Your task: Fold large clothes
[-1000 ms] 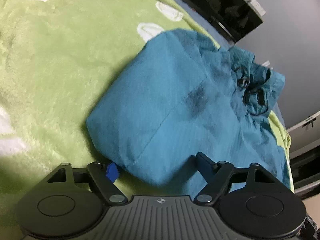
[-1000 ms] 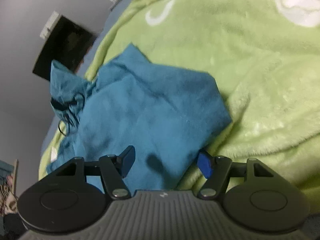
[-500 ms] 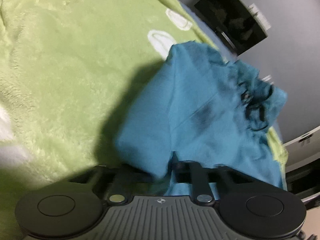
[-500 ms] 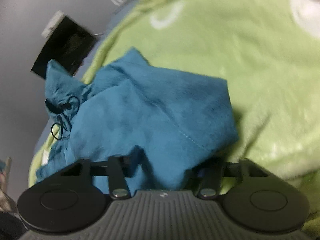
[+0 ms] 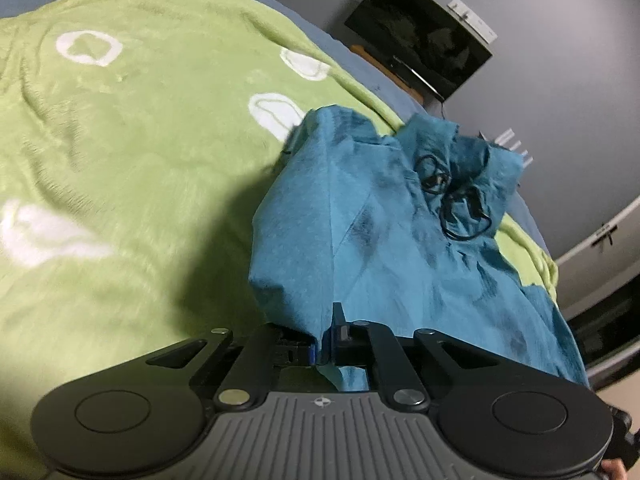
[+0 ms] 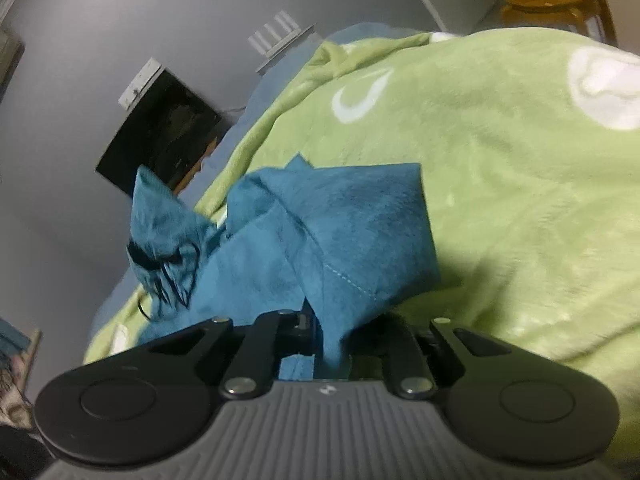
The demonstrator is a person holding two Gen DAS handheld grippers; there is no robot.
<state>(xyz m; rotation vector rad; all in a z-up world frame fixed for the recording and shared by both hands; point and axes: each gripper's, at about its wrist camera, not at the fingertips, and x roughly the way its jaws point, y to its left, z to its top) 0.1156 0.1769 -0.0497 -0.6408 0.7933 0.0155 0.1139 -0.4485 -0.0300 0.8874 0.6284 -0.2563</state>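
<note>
Spread over the bed, a green blanket [image 5: 140, 152] carries a teal hooded top [image 5: 384, 240], partly folded, hood at the far end. Its near edge is pinched and raised off the blanket by the left gripper [image 5: 322, 346] and the right gripper [image 6: 328, 344], both clenched on cloth. Soft, light, limp fabric is judged; the corners seem best held, as sagging is likely.

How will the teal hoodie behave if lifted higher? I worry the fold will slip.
Likely floppy: the teal hoodie drapes and creases from the left gripper and right gripper. Probably light, as thin pinches raise it. Its black drawstring lies loose and may dangle.
</note>
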